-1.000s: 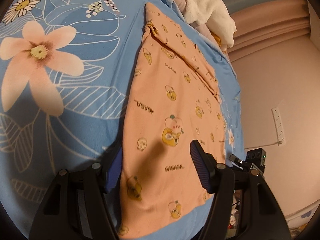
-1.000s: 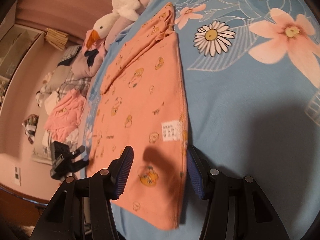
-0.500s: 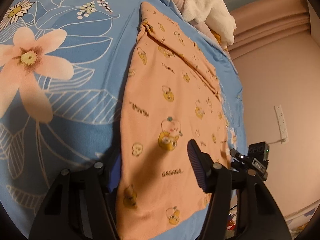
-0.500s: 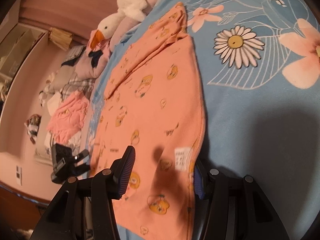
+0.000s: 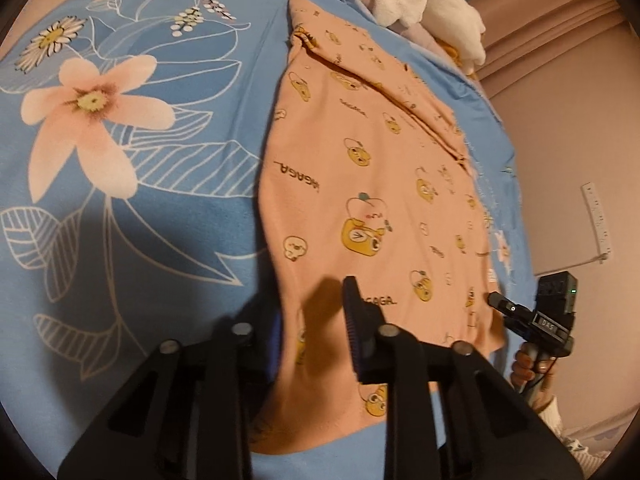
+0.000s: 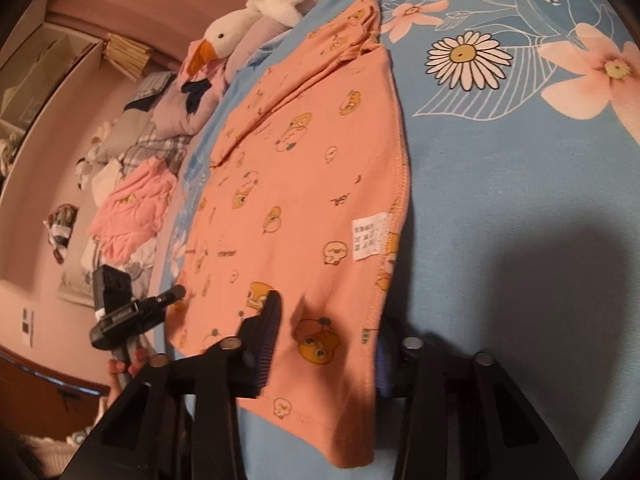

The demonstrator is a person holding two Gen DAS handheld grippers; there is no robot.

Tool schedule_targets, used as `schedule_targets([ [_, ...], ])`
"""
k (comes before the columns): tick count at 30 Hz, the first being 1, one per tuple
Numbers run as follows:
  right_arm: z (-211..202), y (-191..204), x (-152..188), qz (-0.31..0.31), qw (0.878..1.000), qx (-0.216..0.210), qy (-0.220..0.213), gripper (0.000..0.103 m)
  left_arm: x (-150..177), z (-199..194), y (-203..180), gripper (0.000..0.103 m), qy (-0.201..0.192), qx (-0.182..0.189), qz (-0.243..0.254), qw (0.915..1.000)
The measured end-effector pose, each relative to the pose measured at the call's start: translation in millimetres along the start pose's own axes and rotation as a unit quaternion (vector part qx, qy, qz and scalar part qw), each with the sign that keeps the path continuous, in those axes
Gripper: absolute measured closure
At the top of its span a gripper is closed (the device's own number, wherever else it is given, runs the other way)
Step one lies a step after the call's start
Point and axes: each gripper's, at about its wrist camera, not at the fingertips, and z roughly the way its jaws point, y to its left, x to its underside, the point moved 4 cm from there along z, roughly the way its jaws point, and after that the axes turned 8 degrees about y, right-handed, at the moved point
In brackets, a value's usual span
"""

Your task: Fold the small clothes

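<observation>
Now the left gripper [image 5: 316, 320] and right gripper [image 6: 326, 332] each straddle a near corner of the shirt [image 5: 372, 184]. Their jaws have just been closing on its hem, seemingly pinching it. It lies flat on the bed [image 5: 168, 200].

Both your wrist cameras look steeply down along their tongs, close over the bed [image 5: 132, 240]. Your left view faces the orange garment [image 5: 372, 184] from its left edge, your right view [image 6: 304, 184] from its right. Both share that garment.

Matt cotton-like shirt [image 5: 372, 184] on smooth printed cloth bedsheet [image 5: 160, 216].
</observation>
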Motion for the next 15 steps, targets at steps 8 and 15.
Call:
schedule_targets([
  [8, 0, 6, 4, -0.014, 1.000, 0.023, -0.005, 0.090, 1, -1, -3, 0.096, -0.006, -0.049, 0.010, 0.9987],
  [15, -3, 14, 5, -0.024, 0.999, 0.022, -0.016, 0.094, 0, 0, -12, 0.096, -0.015, -0.072, 0.026, 0.9970],
])
